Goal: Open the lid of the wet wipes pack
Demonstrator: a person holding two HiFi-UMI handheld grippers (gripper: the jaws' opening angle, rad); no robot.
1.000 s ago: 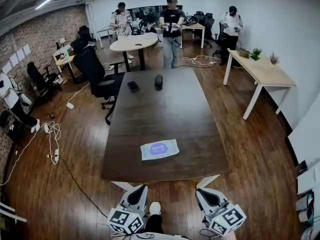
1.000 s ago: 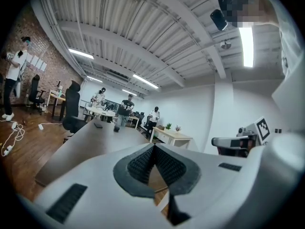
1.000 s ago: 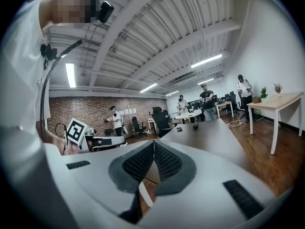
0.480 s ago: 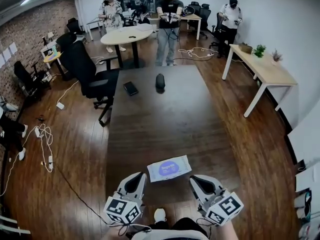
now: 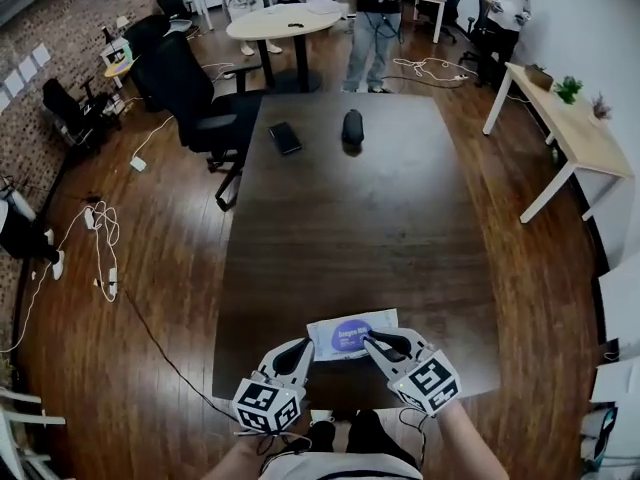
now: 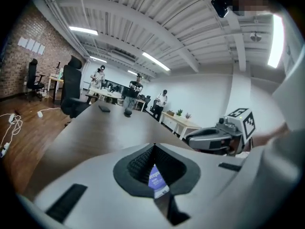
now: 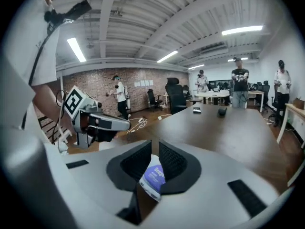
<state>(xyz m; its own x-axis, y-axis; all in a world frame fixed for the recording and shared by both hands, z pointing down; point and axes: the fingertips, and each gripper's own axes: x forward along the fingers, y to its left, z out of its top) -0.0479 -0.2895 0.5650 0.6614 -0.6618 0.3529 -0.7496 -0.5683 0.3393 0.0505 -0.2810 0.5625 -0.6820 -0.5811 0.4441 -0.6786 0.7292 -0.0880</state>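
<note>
Wet wipes pack lay flat on the dark bench, close to its near edge, straight in front of the person. Long axis ran across the head view, left to right, with the right end tipped slightly farther away. Purple oval lid faced up at about mid-pack and lay flat.

Left tongs came in from the lower left, pointing away from the person and slanting down. Tips sat just beside the pack's left end; could not tell if they touched it. In the left gripper view the jaws met at the tips with nothing pinched, and the pack showed through the gap behind them.

Right tongs came in from the lower right, angled inward and sloping down, tips over the pack's right half by the lid. Jaws were opening, with a thin slot between the pads in the right gripper view. The pack showed low in that slot, and the pads did not look pressed on it.

Both tongs converged in a V on the pack, left marker cube and right marker cube at the rear, nearest the person.

Flat black thing and dark rounded thing sat at the bench's far end, well apart from the pack.
</note>
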